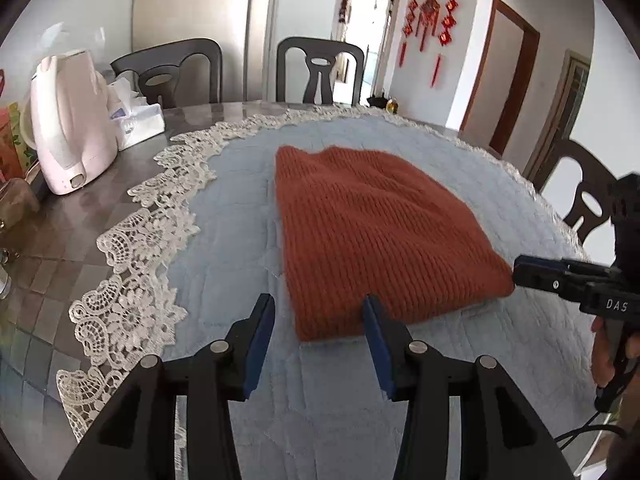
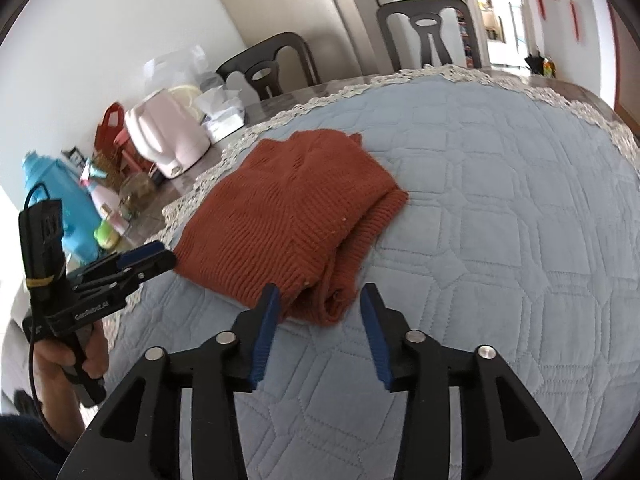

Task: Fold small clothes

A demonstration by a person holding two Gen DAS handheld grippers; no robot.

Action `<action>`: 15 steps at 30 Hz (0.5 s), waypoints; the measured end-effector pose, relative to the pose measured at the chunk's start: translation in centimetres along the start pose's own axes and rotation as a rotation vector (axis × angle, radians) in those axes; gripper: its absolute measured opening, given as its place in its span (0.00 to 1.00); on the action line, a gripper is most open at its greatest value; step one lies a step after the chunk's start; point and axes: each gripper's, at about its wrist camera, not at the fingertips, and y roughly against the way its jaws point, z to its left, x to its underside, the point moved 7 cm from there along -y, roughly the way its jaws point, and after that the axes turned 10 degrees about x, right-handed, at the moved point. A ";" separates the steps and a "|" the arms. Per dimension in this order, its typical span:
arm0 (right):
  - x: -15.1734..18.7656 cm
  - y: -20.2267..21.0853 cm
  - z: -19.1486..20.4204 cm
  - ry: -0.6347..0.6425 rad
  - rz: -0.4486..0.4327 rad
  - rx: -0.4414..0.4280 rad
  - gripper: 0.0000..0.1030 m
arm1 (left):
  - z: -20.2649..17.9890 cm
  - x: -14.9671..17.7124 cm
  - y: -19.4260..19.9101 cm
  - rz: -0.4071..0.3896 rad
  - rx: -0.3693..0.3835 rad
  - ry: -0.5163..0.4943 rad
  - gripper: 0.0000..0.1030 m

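1. Rust knit sweater (image 1: 372, 224) lies folded in a rough rectangle on the blue quilted cloth (image 2: 500, 220), mid-table, nearer the lace trim (image 1: 132, 248) on the kettle side.
2. Left gripper (image 1: 320, 320): jaws part-open, nothing between them, just short of the near-left corner of the knit.
3. Right gripper (image 2: 320, 306): jaws part-open and empty, the near folded corner sits just ahead of the pads (not pinched).
4. Handling, my read: soft, thick, light, floppy. Layers will slide and sag if lifted by one ply. Chunky ribs should grip well on the pads, no slip worry.
5. Where to grab: the stacked near edge, both corners, all layers in one bite. Right-side layers look loose and rolled, so go deep there.
6. Edges and room: plenty of bare quilt beyond and right of the sweater. Left is tighter: pink kettle (image 1: 72, 128), tissue pack (image 1: 138, 120) and clutter sit past the lace. Fold away from those.
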 end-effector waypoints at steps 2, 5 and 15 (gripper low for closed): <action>0.1 0.0 -0.3 -0.014 0.003 0.004 0.42 | 0.7 -0.1 0.1 -0.007 -0.013 0.021 0.50; 0.7 0.4 -0.2 -0.001 0.002 0.020 0.42 | 1.0 0.7 0.4 0.001 0.000 0.045 0.50; 4.1 0.5 0.2 0.185 0.043 0.210 0.43 | 1.3 3.8 0.2 0.083 -0.062 0.046 0.50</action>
